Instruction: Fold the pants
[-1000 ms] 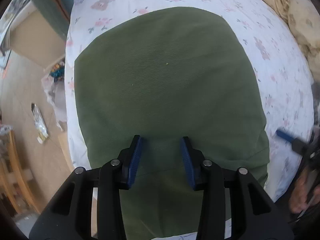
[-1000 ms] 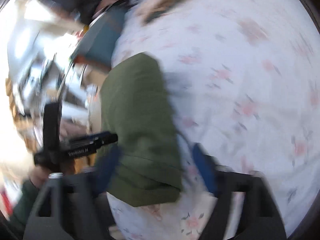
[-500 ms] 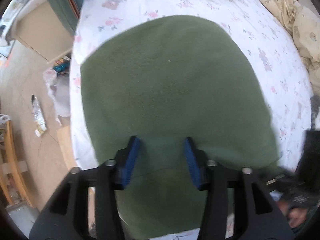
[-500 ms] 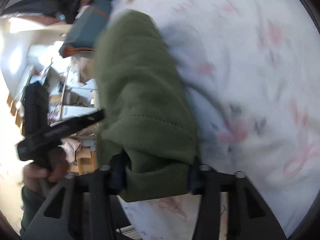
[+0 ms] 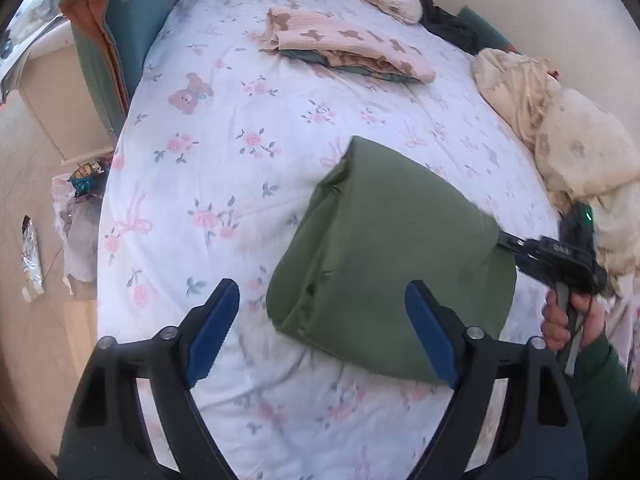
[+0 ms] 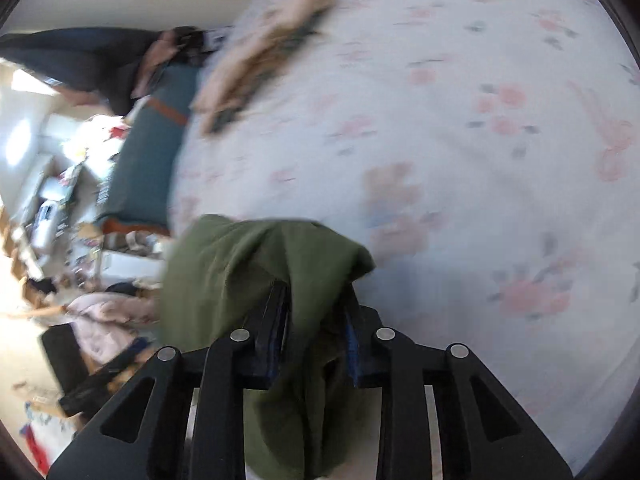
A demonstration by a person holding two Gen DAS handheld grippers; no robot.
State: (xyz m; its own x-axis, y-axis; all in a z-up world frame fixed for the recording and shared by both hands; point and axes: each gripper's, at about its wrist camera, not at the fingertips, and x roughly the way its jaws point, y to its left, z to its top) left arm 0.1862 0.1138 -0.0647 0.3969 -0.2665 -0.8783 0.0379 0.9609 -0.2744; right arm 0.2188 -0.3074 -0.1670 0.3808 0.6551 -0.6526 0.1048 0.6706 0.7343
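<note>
The green pants are a folded bundle lifted off the floral bed sheet at the right of the left wrist view. My right gripper holds them by their right edge, with a hand on its handle. In the right wrist view the right gripper has bunched green fabric pinched between its blue pads, and its jaws are still closing. My left gripper hovers above the sheet with its jaws opening wide. The bundle's near end lies beyond its fingertips and neither pad touches it.
Folded beige bear-print garments lie at the far side of the bed. A cream bedding pile fills the right edge. A teal and orange blanket hangs off the far left. The floor at left holds wrappers and bags.
The pants lay spread flat under the left gripper; now the right gripper has closed on them and pulled them up and right as a bundle. The left gripper opened wide and rose.
</note>
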